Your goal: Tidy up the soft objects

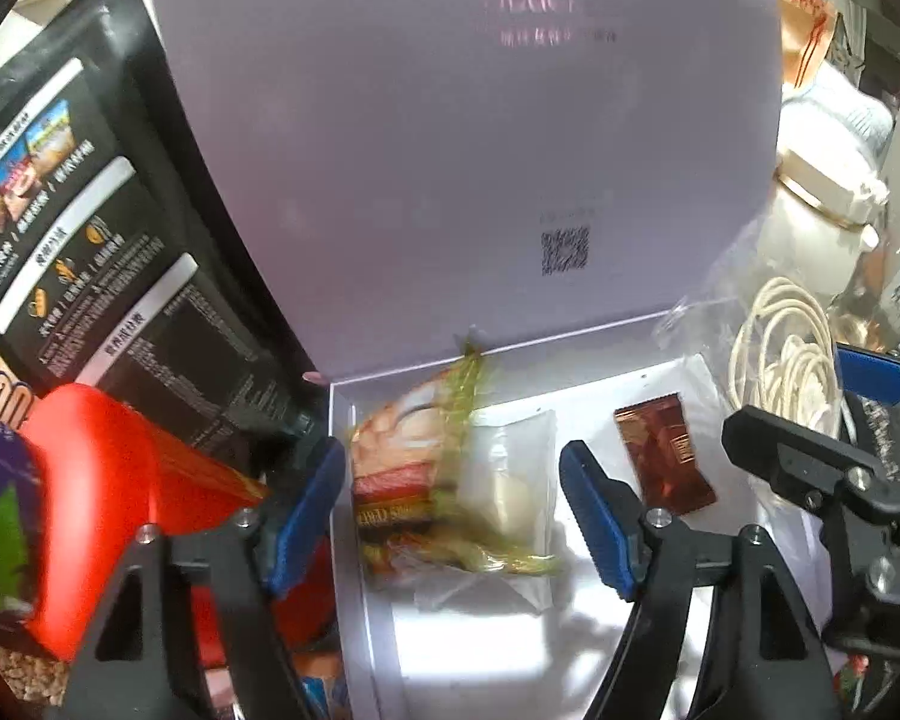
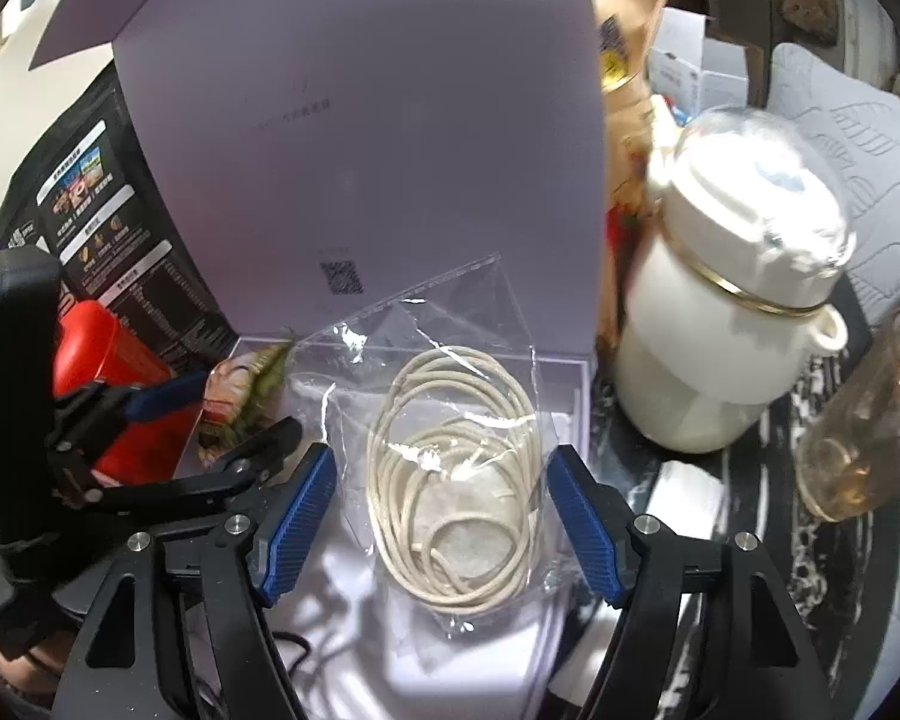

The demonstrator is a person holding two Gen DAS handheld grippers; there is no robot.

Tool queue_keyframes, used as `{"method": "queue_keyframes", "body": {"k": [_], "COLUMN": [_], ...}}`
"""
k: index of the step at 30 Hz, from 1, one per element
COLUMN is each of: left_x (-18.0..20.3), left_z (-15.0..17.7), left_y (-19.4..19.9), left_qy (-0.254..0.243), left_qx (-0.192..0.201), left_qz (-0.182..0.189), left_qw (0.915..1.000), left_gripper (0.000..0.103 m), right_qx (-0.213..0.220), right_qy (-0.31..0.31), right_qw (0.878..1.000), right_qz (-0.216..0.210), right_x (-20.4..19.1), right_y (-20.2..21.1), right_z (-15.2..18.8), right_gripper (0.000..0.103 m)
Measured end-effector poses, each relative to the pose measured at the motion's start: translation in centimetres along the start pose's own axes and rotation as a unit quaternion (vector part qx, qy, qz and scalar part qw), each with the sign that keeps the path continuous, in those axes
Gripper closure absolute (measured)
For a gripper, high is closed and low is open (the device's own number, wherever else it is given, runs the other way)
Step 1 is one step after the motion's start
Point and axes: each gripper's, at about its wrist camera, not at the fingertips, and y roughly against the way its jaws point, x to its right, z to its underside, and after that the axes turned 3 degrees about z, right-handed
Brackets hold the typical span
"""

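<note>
Left gripper (image 1: 456, 516) spread over snack packet (image 1: 402, 468) | right gripper (image 2: 444, 531) spread around bagged cream cord (image 2: 450, 480)

The snack packet (image 1: 402, 480) in the box is blurred, its print unreadable. The printing on the raised lid (image 1: 534, 18) at 12 o'clock is also too blurred to read. The black bag (image 1: 90, 228) at 9 o'clock is cut by the pic edge. The cable bag (image 2: 450, 468) hides part of the box floor.
</note>
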Motion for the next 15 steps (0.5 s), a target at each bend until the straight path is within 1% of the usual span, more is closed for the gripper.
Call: {"method": "queue_keyframes", "body": {"k": [4, 8, 12, 15], "left_x": [-0.4, -0.5, -0.7, -1.2], "left_z": [-0.6, -0.9, -0.8, -0.8], "left_y": [1.6, 3.2, 4.9, 6.6], "left_qy": [0.009, 0.012, 0.008, 0.016], "left_qx": [0.02, 0.034, 0.047, 0.06], "left_qz": [-0.004, -0.002, -0.003, 0.001], "left_qw": [0.9998, 0.9994, 0.9989, 0.9981], "left_gripper": [0.026, 0.026, 0.026, 0.026], "right_qx": [0.009, 0.018, 0.031, 0.045], "right_qy": [0.009, 0.009, 0.007, 0.013], "right_qw": [1.0, 1.0, 0.999, 0.999], "right_qz": [0.022, 0.015, 0.015, 0.022], "right_x": [0.1, 0.1, 0.1, -0.4], "right_y": [0.9, 2.2, 3.8, 5.5], "right_z": [0.0, 0.0, -0.3, -0.5], "right_gripper": [0.027, 0.027, 0.027, 0.027]}}
